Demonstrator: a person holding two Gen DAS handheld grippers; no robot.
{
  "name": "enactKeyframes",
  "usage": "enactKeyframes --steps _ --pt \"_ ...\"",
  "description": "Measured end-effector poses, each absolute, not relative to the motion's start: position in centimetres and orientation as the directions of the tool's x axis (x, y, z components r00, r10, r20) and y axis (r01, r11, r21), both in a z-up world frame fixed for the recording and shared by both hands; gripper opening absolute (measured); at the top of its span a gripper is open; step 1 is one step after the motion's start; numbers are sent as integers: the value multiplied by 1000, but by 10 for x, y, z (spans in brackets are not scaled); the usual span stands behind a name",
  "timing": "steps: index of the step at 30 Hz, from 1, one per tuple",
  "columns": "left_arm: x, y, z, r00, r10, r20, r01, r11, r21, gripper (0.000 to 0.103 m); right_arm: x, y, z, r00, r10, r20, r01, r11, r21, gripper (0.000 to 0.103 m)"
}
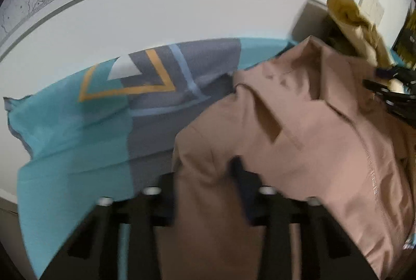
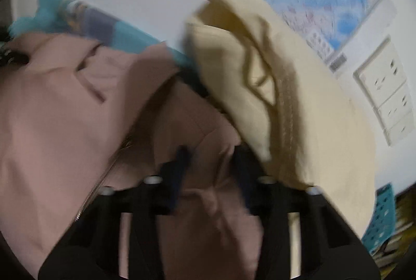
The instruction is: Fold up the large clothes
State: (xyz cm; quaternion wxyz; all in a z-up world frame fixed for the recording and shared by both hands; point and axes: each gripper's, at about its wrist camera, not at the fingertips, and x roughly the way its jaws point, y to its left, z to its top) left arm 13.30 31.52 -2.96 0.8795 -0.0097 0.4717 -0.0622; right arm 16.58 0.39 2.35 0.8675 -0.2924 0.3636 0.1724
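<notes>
While the pink jacket lay spread over a teal and grey patterned cloth on the white desk, the left hand-held gripper had pink fabric bunched between its fingers, apparently pinched. The right hand-held gripper straddled another fold of the jacket; blur hid whether it pinched. A cream garment draped beside it.

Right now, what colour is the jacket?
Dusty pink jacket; clearest in the left wrist view.
</notes>
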Motion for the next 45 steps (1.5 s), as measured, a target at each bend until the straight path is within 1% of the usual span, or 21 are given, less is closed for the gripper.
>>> enactKeyframes --steps 1,5,6,7,8,9,11,12,19,24,28,29,30,31,34,36,37,38,39,40,45 --pt "133 315 -25 564 -111 -818 92 993 -72 15 170 -1 28 669 111 -735 -513 785 -349 15" --pt "131 317 2 644 -130 -754 72 991 -110 14 173 -17 62 727 189 -660 -450 858 -249 8" --pt "128 318 8 667 -128 -734 61 991 -117 21 175 -17 63 740 182 -647 -429 869 -247 8" --pt "124 319 13 687 -83 -722 34 996 -81 45 178 -16 60 741 169 -650 -414 877 -245 9" --pt "122 319 15 691 -17 -722 -3 1000 -27 62 183 -15 54 725 159 -670 -413 879 -238 9" --pt "114 320 16 701 45 -712 -36 999 28 70 184 -13 49 718 153 -679 -413 879 -239 10" --pt "89 329 14 706 -10 -709 9 1000 -5 70 185 -16 46 714 159 -681 -405 888 -217 12" --pt "79 335 13 703 -25 -711 10 1000 -25 71 183 -21 46 712 169 -681 -406 890 -205 15" --pt "-35 364 -22 644 -164 -748 -4 976 -217 74 121 -50 81 703 269 -658 -447 887 -116 72" --pt "-87 330 -41 611 -172 -773 51 983 -179 78 35 -43 80 494 527 -692 -697 716 48 80" --pt "-91 308 -63 587 -149 -796 49 988 -149 52 -51 0 54 300 607 -736 -871 489 49 88" --pt "-93 304 -63 602 -142 -786 56 989 -136 42 -71 13 45 262 610 -748 -901 433 38 88" --pt "-93 301 -63 603 -146 -784 61 989 -137 17 -85 15 43 231 612 -757 -920 390 34 88" --pt "-93 298 -63 602 -140 -786 54 989 -136 6 -102 24 38 208 609 -765 -938 345 20 88" --pt "-91 288 -51 626 -55 -778 20 998 -55 3 -138 46 22 190 586 -788 -970 238 -57 88" --pt "-94 290 -31 661 -12 -750 -5 1000 -20 3 -147 62 3 226 550 -804 -969 213 -127 80" --pt "-93 294 -21 676 14 -737 -22 1000 -1 3 -147 66 -5 258 522 -813 -962 218 -166 54" --pt "-92 298 -9 691 40 -722 -37 999 20 2 -142 68 -12 284 490 -824 -953 237 -188 38" --pt "-92 303 6 706 85 -703 -63 996 56 2 -134 61 -8 242 499 -832 -959 255 -126 17" --pt "-92 310 22 717 135 -684 -97 991 94 2 -125 53 -4 201 520 -830 -960 273 -61 5" --pt "-86 319 68 720 392 -572 -202 908 368 5 -85 12 30 230 613 -756 -907 417 63 5"
